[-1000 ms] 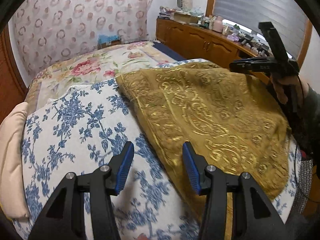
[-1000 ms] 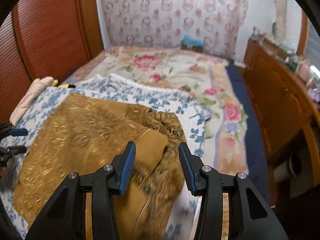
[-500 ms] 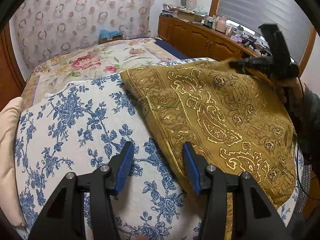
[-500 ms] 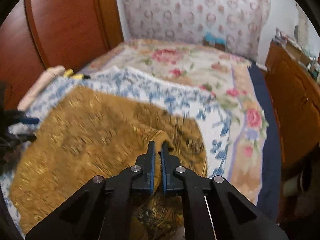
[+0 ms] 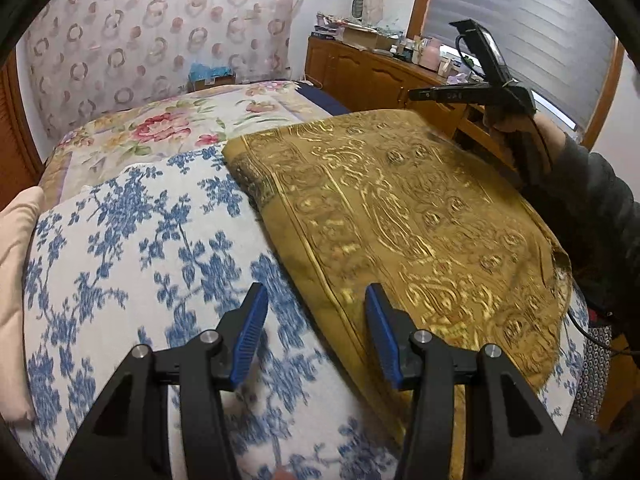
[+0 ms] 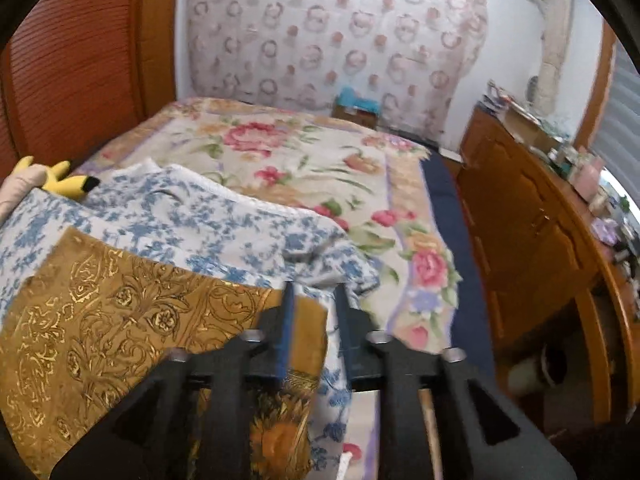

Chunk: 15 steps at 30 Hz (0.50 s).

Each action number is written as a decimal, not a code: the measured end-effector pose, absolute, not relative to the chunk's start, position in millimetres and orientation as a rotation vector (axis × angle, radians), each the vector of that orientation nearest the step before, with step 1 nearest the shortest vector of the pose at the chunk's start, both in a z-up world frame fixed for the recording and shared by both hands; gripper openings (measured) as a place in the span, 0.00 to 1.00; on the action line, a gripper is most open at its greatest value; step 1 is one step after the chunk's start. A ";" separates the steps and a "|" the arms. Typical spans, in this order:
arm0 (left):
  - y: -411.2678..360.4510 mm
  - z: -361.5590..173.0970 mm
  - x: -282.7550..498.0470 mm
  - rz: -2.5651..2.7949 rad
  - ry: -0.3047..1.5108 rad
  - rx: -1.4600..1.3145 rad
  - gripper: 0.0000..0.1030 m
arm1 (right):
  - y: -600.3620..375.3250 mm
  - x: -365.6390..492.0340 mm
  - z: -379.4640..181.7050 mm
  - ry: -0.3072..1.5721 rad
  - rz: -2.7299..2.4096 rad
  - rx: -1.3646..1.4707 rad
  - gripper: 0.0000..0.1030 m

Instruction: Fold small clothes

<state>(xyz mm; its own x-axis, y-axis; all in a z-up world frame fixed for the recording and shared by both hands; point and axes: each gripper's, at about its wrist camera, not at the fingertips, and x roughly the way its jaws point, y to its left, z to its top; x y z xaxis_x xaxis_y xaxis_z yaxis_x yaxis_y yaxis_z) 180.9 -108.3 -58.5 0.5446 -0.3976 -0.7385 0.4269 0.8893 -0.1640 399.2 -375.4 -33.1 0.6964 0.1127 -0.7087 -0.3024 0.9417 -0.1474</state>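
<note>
A gold paisley cloth (image 5: 400, 216) lies spread flat over the blue-flowered blanket (image 5: 132, 240) on the bed. My left gripper (image 5: 316, 336) is open and empty, low over the blanket at the cloth's near left edge. My right gripper (image 6: 314, 312) is open, its jaws apart over the cloth's far right corner (image 6: 308, 320), which lies flat below it. In the left wrist view the right gripper (image 5: 416, 94) hovers above the cloth's far edge. The cloth also shows in the right wrist view (image 6: 120, 336).
A rose-patterned quilt (image 6: 300, 160) covers the far bed. A wooden dresser (image 6: 532, 240) with clutter runs along the right. A yellow plush toy (image 6: 68, 184) and a beige pillow (image 5: 16, 280) lie at the left. A wooden wardrobe (image 6: 80, 60) stands left.
My right gripper shut on the cloth's folded-over corner, pulled it out flat, and has now opened and let go. My left gripper stayed open near the cloth's left edge.
</note>
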 end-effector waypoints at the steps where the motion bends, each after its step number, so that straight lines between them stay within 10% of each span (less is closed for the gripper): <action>1: -108.2 -58.6 175.7 -0.490 0.864 0.039 0.48 | -379.0 391.4 -29.9 0.769 0.238 -0.241 0.38; 15: -118.6 -56.3 105.3 -0.500 0.821 0.058 0.48 | -382.2 191.2 -33.1 0.800 0.307 -0.188 0.38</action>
